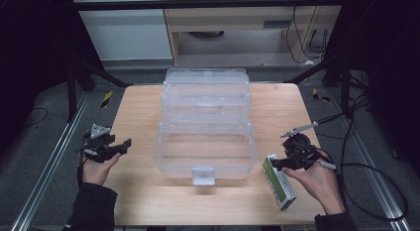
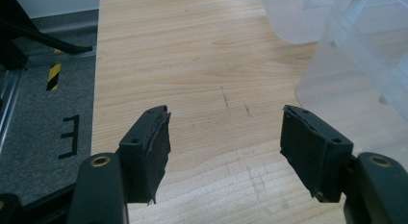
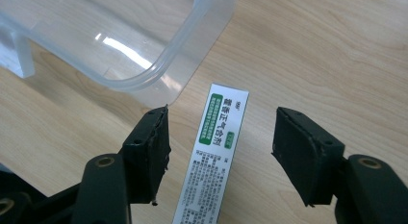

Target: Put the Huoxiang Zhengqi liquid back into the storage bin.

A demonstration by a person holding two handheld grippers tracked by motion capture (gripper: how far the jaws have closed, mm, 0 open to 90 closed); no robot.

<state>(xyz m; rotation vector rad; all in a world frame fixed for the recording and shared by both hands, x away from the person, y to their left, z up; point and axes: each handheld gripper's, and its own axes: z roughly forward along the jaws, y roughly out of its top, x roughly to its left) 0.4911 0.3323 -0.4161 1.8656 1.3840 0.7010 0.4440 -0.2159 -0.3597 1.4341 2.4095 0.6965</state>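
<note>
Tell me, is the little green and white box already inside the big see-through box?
Not yet. Done: the clear plastic tiered storage box stands open on the wooden table. In hand: the right gripper has its jaws open around the green and white cardboard box, which lies flat on the table beside the storage box, not gripped. Left: closing on it, lifting it, probably putting it inside. The left gripper waits open, holding nothing.

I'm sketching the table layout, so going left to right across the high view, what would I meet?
Left gripper → clear plastic box → green and white carton, lying on the table. The right gripper hangs over the carton's far end, so it has no separate place in the order.
</note>
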